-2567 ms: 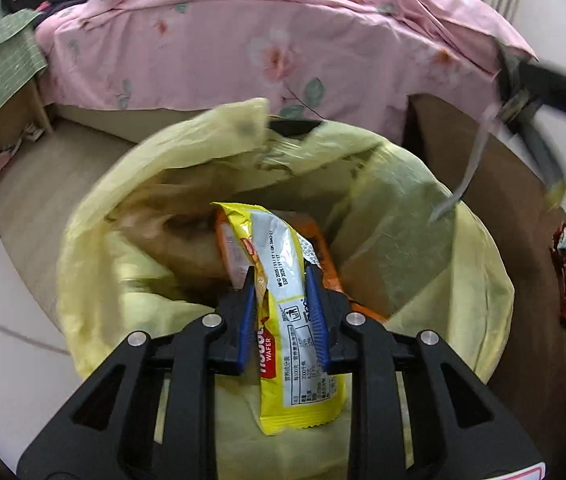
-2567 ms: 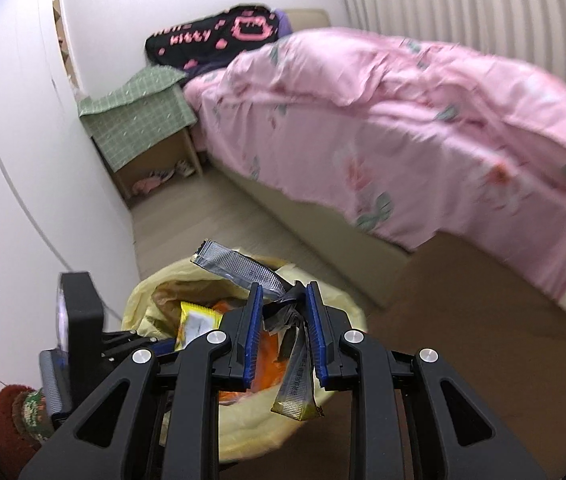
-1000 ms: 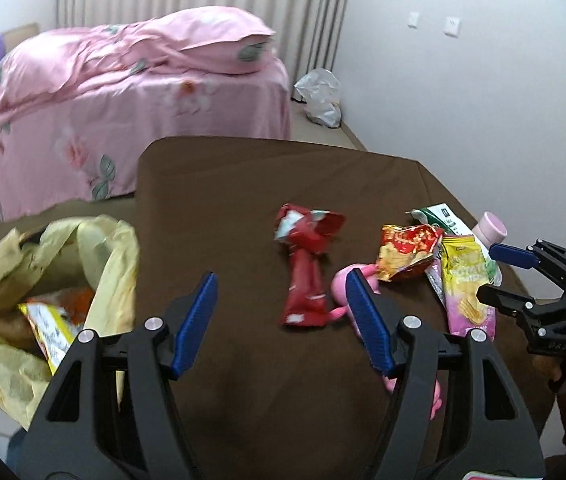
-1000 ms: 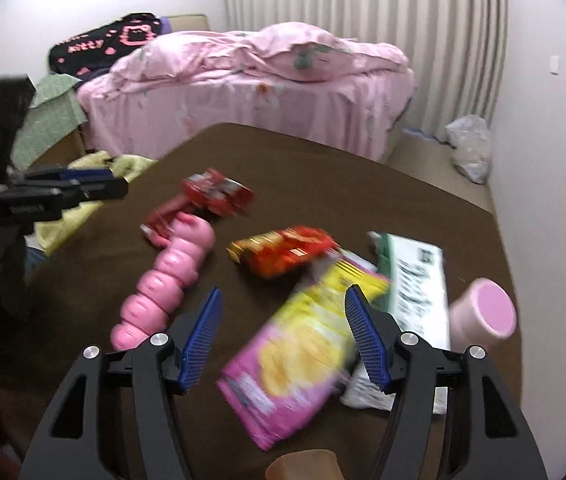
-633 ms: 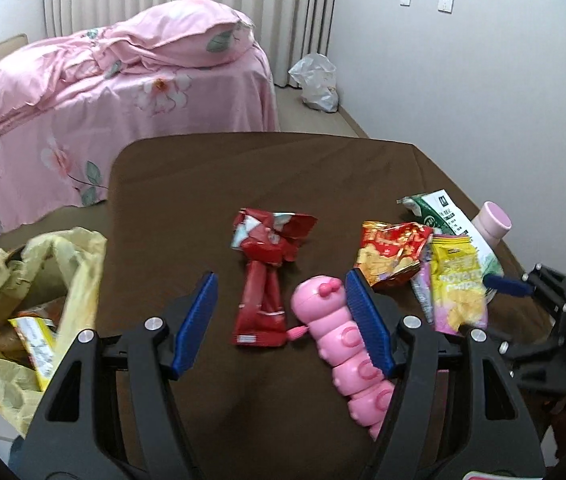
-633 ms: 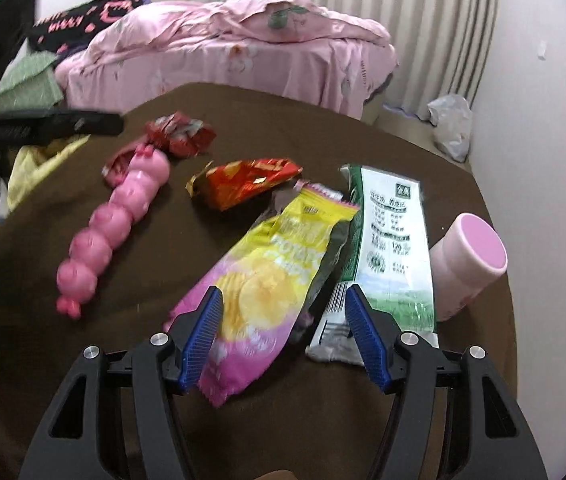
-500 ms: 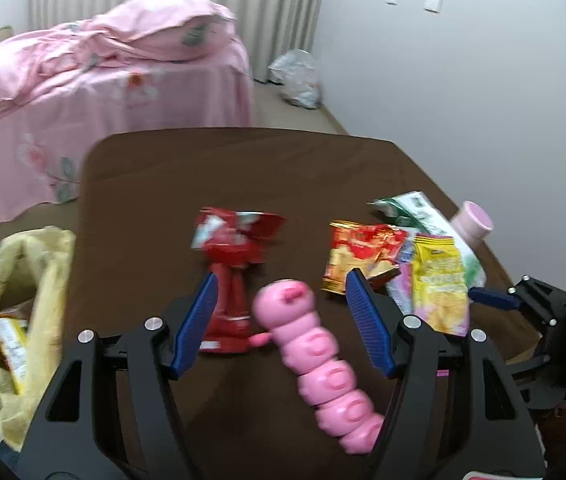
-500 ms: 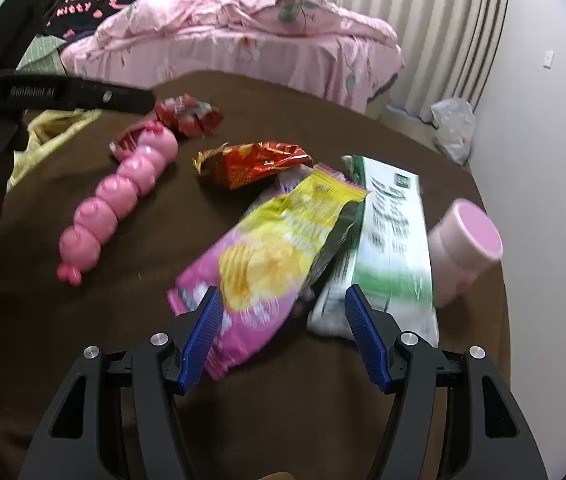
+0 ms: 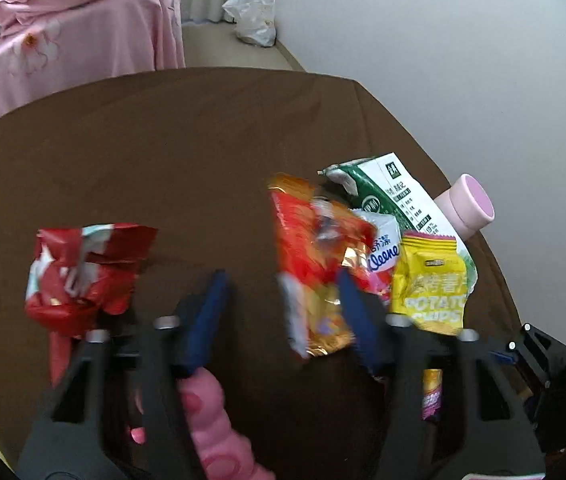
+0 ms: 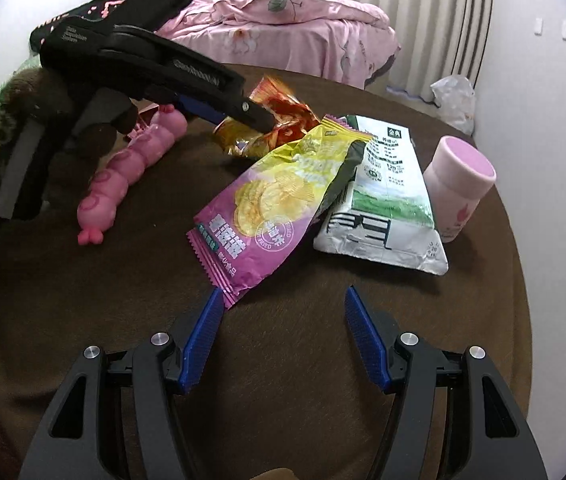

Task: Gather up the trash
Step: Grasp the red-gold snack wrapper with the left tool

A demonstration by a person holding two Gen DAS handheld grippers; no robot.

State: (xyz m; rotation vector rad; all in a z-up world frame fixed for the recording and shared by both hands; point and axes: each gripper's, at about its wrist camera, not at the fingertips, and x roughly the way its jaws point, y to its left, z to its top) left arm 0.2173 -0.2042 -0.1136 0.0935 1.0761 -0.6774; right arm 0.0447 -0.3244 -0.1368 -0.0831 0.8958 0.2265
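Observation:
My left gripper (image 9: pixel 283 304) is open, low over the brown table (image 9: pixel 187 140), its right finger at the lower edge of an orange-red snack wrapper (image 9: pixel 315 248). A crumpled red wrapper (image 9: pixel 83 272) lies to its left. In the right wrist view the left gripper (image 10: pixel 243 114) reaches over that orange wrapper (image 10: pixel 279 116). My right gripper (image 10: pixel 279 320) is open and empty, just in front of a pink-and-yellow chip bag (image 10: pixel 267 200), which also shows in the left wrist view (image 9: pixel 431 284). A green-and-white bag (image 10: pixel 383 184) lies beside it.
A pink caterpillar toy (image 10: pixel 131 172) lies at the left, under the left gripper (image 9: pixel 211 432). A pink cup (image 10: pixel 459 184) stands near the table's right edge. A tissue pack (image 9: pixel 383 248) lies under the wrappers. A pink bed (image 10: pixel 295 28) is behind the table.
Both grippers let go of their wrappers at the yellow trash bag and swung over to the table. The left gripper has dropped low and forward to the orange wrapper. The right has closed in on the chip bag.

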